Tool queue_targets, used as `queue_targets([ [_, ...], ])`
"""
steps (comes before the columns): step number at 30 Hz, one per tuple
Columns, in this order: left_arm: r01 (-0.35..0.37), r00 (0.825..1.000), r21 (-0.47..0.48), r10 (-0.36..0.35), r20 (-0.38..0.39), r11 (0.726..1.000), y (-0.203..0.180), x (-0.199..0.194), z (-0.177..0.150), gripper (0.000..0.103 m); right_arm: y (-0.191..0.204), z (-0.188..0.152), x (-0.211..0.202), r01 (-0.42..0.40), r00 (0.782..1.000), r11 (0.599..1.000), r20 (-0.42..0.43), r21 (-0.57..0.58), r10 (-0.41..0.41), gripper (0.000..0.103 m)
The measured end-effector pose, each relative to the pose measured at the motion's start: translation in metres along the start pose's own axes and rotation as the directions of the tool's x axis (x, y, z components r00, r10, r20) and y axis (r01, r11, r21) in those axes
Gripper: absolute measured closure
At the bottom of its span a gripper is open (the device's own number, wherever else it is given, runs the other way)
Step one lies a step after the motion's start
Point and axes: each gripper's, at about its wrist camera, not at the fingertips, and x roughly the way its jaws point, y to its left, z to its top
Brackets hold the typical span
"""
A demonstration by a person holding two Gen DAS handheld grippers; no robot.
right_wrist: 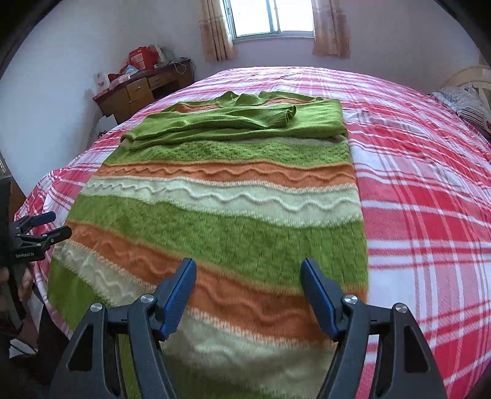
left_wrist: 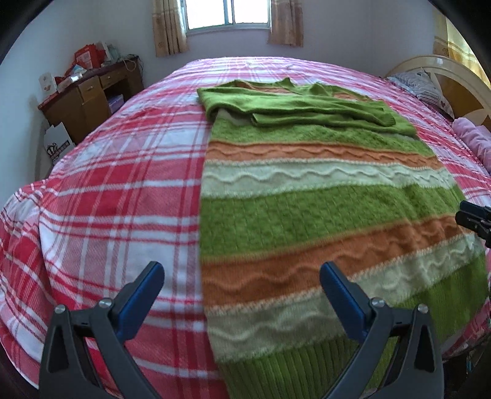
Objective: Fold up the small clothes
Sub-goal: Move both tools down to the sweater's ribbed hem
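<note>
Left wrist view: the left gripper [left_wrist: 242,276] hangs over the near edge of a bed [left_wrist: 116,196] covered in a red, pink and white plaid blanket, its blue-padded jaws wide apart with nothing between them. The left side edge of the striped sweater [left_wrist: 307,214] runs up between the jaws, so one jaw stands over bare plaid and the other over knit. The sweater lies flat in bands of green, orange and cream, its ribbed green hem nearest the jaws and its sleeves folded across the chest at the far end. Beyond the jaws to the left, a wooden desk [left_wrist: 89,92] stands against the white wall with red bags and boxes on top. Straight ahead, a window [left_wrist: 228,13] sits between beige curtains. Far right, a striped pillow [left_wrist: 426,86] rests by a cream headboard [left_wrist: 451,76]. The tip of the right gripper [left_wrist: 474,216] shows at the right edge.

Right wrist view: the right gripper [right_wrist: 248,285] hovers over the sweater's [right_wrist: 214,214] lower bands, jaws apart and empty, both above the knit. The sweater's right edge lies just right of the jaws, with plaid bed [right_wrist: 429,214] beyond. The left gripper [right_wrist: 43,228] appears far left at the bed's edge, with fingers of a hand [right_wrist: 24,282] below it. The desk [right_wrist: 141,89] and window [right_wrist: 271,17] lie ahead.
</note>
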Motion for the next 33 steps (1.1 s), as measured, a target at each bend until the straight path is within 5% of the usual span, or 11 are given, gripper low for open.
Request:
queue_targets([
  [7, 0.023, 1.0, 0.005, -0.023, -0.016, 1.0, -0.001, -0.005, -0.013, 0.001, 0.003, -0.019, -0.012, 0.01, 1.0, 1.0, 0.005, -0.007, -0.01, 0.032],
  [18, 0.127, 0.986, -0.07, -0.134, -0.102, 0.989, 0.009, -0.016, -0.053, 0.022, 0.008, -0.048, -0.031, 0.039, 0.999, 0.999, 0.022, -0.035, -0.038, 0.031],
  [25, 0.232, 0.958, -0.175, -0.256, -0.131, 0.957, 0.015, -0.021, -0.067, 0.027, 0.008, -0.065, -0.045, 0.047, 0.999, 0.997, 0.029, -0.056, -0.045, 0.031],
  [30, 0.196, 0.966, -0.136, -0.215, -0.142, 0.971, 0.005, -0.022, -0.073, 0.044, 0.01, -0.075, -0.054, 0.076, 0.997, 0.994, 0.039, -0.077, -0.074, 0.031],
  [32, 0.184, 0.971, -0.116, -0.199, -0.135, 0.976, 0.005, -0.024, -0.072, 0.085, 0.006, -0.078, -0.059, 0.071, 0.997, 0.996, 0.041, -0.056, -0.069, 0.031],
  [33, 0.19, 0.97, -0.112, -0.204, -0.132, 0.975, 0.005, -0.024, -0.071, 0.092, 0.004, -0.08, -0.062, 0.072, 0.997, 0.996, 0.043, -0.046, -0.07, 0.031],
])
